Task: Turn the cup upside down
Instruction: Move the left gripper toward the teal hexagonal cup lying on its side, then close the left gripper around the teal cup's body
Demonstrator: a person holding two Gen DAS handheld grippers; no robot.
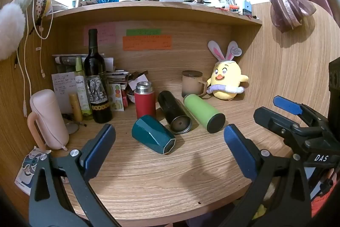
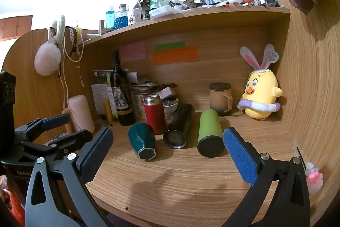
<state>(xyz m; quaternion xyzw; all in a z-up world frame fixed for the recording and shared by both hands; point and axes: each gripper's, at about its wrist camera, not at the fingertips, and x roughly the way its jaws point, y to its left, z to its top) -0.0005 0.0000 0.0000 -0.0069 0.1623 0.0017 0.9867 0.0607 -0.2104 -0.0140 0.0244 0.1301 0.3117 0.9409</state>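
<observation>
Three cups lie on their sides on the wooden desk (image 1: 161, 180): a teal faceted cup (image 1: 152, 134) (image 2: 141, 139), a black cup (image 1: 173, 113) (image 2: 179, 124) and a green cup (image 1: 203, 113) (image 2: 209, 132), their bases toward me. A red flask (image 1: 145, 100) (image 2: 154, 115) stands upright behind them. My left gripper (image 1: 170, 148) is open and empty, hovering in front of the teal cup. My right gripper (image 2: 167, 152) is open and empty, in front of the black and green cups; it also shows at the right of the left wrist view (image 1: 284, 112).
A wine bottle (image 1: 96, 82), a pink case (image 1: 47, 120), papers, a lidded mug (image 1: 192, 83) and a yellow plush chick (image 1: 227, 80) line the back of the desk. A cluttered shelf (image 1: 161, 7) hangs above. Wooden walls close both sides.
</observation>
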